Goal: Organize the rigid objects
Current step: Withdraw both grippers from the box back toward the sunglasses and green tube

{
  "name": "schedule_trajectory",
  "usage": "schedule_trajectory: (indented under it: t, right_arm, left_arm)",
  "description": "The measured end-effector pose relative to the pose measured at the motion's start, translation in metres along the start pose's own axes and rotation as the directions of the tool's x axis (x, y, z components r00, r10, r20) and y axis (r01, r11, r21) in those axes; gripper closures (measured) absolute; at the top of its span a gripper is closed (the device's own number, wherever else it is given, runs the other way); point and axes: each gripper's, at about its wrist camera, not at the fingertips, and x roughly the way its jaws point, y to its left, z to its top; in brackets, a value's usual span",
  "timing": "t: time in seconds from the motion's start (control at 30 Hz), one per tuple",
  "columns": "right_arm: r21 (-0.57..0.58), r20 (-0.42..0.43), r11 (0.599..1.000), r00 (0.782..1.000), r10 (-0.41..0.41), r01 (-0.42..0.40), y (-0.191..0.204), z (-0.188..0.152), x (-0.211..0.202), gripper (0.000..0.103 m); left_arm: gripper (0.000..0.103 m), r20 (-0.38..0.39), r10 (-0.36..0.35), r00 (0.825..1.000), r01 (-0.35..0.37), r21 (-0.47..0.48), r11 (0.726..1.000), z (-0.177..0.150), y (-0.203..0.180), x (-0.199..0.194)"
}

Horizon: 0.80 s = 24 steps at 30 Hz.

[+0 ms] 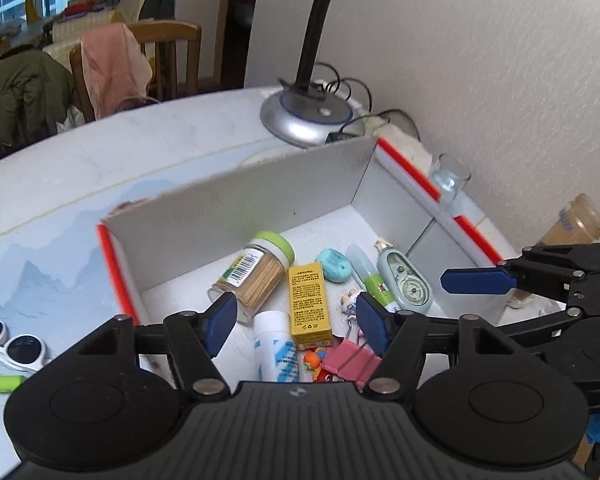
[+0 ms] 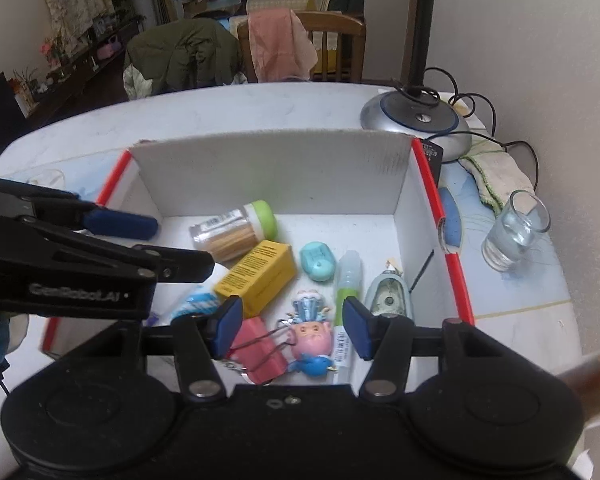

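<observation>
Living-room clutter behind: chairs draped w/ coats, window at the back. Up front a pale table (image 2: 260, 108) carries the white cardboard box (image 2: 268, 168) w/ red edges, pushed near the wall by the lamp base (image 2: 416, 120), probably so it stays put while I drop stuff in.

Both my tongs hang over the box, pointing down into it. Left tongs (image 1: 296, 322): jaws apart, nothing clamped; below the gap sit the yellow carton (image 1: 310, 306) and a white tube (image 1: 276, 354). Right tongs (image 2: 294, 328): jaws apart too, empty, w/ the pink figurine (image 2: 312, 338) and pink binder clip (image 2: 256, 350) lying under them.

Task items are mostly in the box already, loose on its floor: toothpick jar (image 2: 236, 232) (clear plastic, green cap, on its side), teal oval case (image 2: 318, 262), glue stick (image 2: 346, 292), correction tape (image 2: 392, 298). All hard, smooth, small; the round ones could roll.

Still outside, I'd judge: white sunglasses (image 1: 12, 346) and a green pen (image 1: 2, 383) on the table left of the box. A glass (image 2: 516, 232) stands right of it, well apart.
</observation>
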Motion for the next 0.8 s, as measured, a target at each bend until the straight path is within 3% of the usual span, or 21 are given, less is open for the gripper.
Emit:
schedule_trajectory:
  t: [0.37,0.5,0.8]
  right_arm:
    - [0.034,0.089,0.999,0.996,0.016,-0.019,0.039,-0.007,-0.039,0.031]
    - [0.051,0.123,0.998,0.992,0.02,-0.027,0.057,-0.011,-0.052,0.02]
    - [0.079,0.162,0.996,0.986,0.037,-0.05,0.102,-0.021,-0.07,0.011]
  left_arm:
    - [0.038,0.1,0.004,0.995,-0.002,-0.015,1.0,-0.022,0.024,-0.066]
    - [0.034,0.133,0.006,0.991,-0.004,-0.013,1.0,-0.033,0.036,-0.09]
    - [0.033,0.164,0.011,0.986,-0.011,-0.005,1.0,-0.062,0.067,-0.132]
